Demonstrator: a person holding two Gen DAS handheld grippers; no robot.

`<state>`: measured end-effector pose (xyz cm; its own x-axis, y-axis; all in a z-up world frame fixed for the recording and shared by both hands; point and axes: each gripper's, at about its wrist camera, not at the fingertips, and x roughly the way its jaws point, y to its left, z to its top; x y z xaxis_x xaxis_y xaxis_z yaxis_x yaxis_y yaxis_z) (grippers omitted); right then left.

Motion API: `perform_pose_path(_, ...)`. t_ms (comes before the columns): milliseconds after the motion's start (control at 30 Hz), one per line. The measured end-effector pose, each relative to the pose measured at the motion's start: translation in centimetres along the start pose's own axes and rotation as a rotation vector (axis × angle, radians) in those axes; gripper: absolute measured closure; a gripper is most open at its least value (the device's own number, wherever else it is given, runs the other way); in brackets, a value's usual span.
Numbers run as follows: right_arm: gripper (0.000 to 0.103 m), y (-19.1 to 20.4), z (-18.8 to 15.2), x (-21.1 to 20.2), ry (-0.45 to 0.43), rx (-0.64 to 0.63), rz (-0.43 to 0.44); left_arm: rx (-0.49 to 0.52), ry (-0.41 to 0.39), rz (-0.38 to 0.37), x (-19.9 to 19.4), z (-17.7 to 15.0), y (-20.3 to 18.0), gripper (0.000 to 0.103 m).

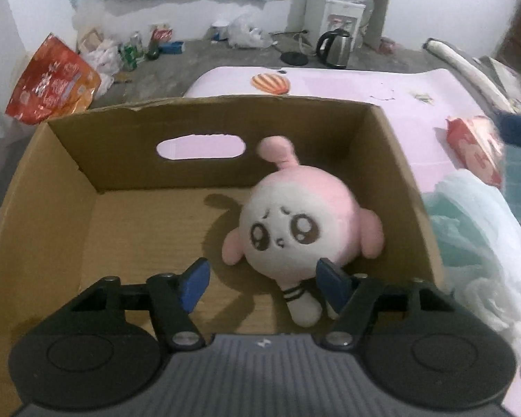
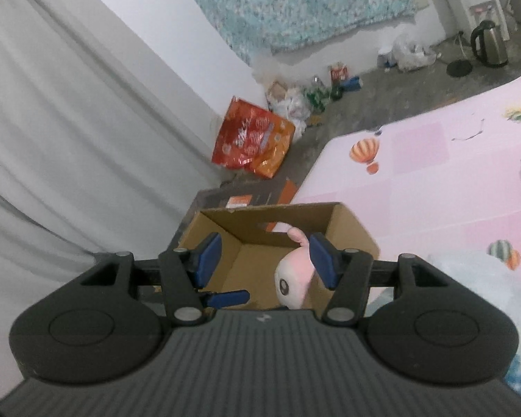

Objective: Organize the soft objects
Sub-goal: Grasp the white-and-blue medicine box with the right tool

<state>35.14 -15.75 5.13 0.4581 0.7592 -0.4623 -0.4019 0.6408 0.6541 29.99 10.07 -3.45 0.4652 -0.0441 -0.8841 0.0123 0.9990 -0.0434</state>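
Observation:
A pink and white plush toy (image 1: 295,222) with big brown eyes lies on the floor of an open cardboard box (image 1: 52,187), toward its right side. My left gripper (image 1: 264,283) is open just above the box's near end, its blue pads on either side of the toy's striped leg, not touching it. In the right wrist view the same box (image 2: 350,226) and toy (image 2: 293,272) lie below. My right gripper (image 2: 265,260) is open and empty, high above the box. A blue pad (image 2: 227,298) of the left gripper shows beneath it.
The box stands at the edge of a pink balloon-print mat (image 2: 434,180). Pale blue and white soft fabric (image 1: 482,243) lies right of the box, with a red packet (image 1: 476,146) behind it. An orange snack bag (image 1: 52,83), bottles, a kettle (image 1: 333,48) and a curtain (image 2: 69,121) line the wall.

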Motion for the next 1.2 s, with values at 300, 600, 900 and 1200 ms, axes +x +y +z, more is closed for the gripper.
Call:
perform_pose_path(300,0.036,-1.0,-1.7,-10.0,-0.094,-0.013,-0.023,-0.062,-0.068,-0.022,-3.9,0.4,0.8,0.024)
perform_pose_path(600,0.022,-4.5,-6.1,-27.0,-0.341,0.019,-0.196,0.045,-0.332,0.021,-15.2,-3.5,-1.9,0.007)
perform_pose_path(900,0.021,-12.0,-15.8,-32.3,-0.341,0.250,-0.304,0.108,-0.410,-0.105,-21.4,-9.4,-8.0,0.002)
perform_pose_path(1200,0.021,-14.3,-22.2,-32.4,-0.359,0.359,-0.331,0.232,-0.393,-0.197,-19.9,-17.2,-17.2,0.002)
